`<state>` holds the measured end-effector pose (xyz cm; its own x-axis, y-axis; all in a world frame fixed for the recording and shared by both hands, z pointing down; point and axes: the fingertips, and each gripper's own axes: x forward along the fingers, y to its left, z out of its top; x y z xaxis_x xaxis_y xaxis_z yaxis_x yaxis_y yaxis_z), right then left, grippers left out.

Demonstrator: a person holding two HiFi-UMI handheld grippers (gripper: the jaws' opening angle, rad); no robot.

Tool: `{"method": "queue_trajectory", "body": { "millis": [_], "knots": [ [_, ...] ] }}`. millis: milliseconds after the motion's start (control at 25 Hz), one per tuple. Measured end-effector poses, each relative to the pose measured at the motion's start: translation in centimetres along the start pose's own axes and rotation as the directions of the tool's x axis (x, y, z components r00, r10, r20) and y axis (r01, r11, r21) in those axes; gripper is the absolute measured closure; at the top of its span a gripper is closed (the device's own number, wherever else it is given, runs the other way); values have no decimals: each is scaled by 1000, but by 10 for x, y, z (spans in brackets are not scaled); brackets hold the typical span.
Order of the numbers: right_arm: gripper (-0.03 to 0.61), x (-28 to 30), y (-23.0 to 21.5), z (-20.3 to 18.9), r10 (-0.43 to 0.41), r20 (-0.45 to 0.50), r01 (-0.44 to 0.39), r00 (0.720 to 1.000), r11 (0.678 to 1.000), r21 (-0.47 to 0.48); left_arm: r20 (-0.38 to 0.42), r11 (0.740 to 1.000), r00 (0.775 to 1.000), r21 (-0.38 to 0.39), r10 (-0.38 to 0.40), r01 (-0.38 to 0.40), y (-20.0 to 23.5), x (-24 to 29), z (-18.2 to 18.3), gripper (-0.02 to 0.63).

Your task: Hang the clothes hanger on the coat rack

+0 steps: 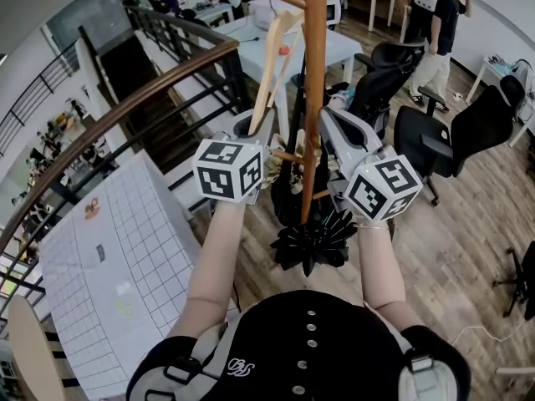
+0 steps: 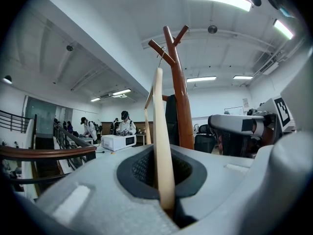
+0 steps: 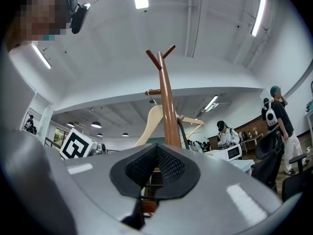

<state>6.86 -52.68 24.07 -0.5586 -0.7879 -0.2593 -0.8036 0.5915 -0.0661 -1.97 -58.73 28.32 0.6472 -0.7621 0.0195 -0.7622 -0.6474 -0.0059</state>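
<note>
Left gripper is level, jaws clamped tight on the pale wooden hanger, pinching one sloping arm low down. Up top the hanger's wire hook sits right at a side peg of the coat rack, so the hanger lies close against the left of the brown pole; whether the hook bears weight there I can't tell. Right gripper is on the other side of the pole, tilted slightly up, jaws drawn in on a brown wooden part of the rack low between the pads. The two marker cubes flank the pole, near each other but apart. Down below, the rack's black ribbed base stands on the wood floor. To the left a curved wooden railing runs past, with a white gridded board just beside the person's left arm, so that side is tight. On the right, black office chairs stand near, with bare floor between them and the rack. Behind the pole is a white table, and in the left gripper view a white microwave sits on a table with people behind it.
</note>
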Motion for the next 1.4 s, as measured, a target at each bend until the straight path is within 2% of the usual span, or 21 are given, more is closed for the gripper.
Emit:
{"method": "queue_trajectory", "body": {
  "millis": [160, 520, 680, 1040, 1200, 1320, 1400],
  "knots": [
    [578, 0, 0, -1, -3, -6, 3, 1000, 1000, 1, -10, 1000, 1000, -2, -17, 17, -9, 4, -5, 614],
    [578, -8, 0, -4, -11, -14, 11, 1000, 1000, -2, 1, 1000, 1000, -4, 11, -11, -14, 3, -9, 612],
    [578, -21, 1, -7, -15, -22, 15, 1000, 1000, 1, 30, 1000, 999, -23, 14, -13, -26, -2, -10, 580],
    [578, -26, 8, -12, -14, -34, 14, 999, 1000, 1, 44, 1000, 999, -29, -8, 9, -34, -6, -11, 573],
    [578, -32, 15, -12, 6, -31, -6, 999, 1000, 3, 51, 999, 998, -17, -36, 37, -50, -11, -12, 544],
    [578, -39, 24, -11, 48, -23, -48, 999, 999, 9, 71, 999, 997, -28, -40, 42, -59, -16, -11, 478],
    [578, -43, 27, -12, 54, -29, -53, 998, 999, 11, 89, 998, 995, -38, -36, 40, -62, -21, -7, 474]
  ]
}}
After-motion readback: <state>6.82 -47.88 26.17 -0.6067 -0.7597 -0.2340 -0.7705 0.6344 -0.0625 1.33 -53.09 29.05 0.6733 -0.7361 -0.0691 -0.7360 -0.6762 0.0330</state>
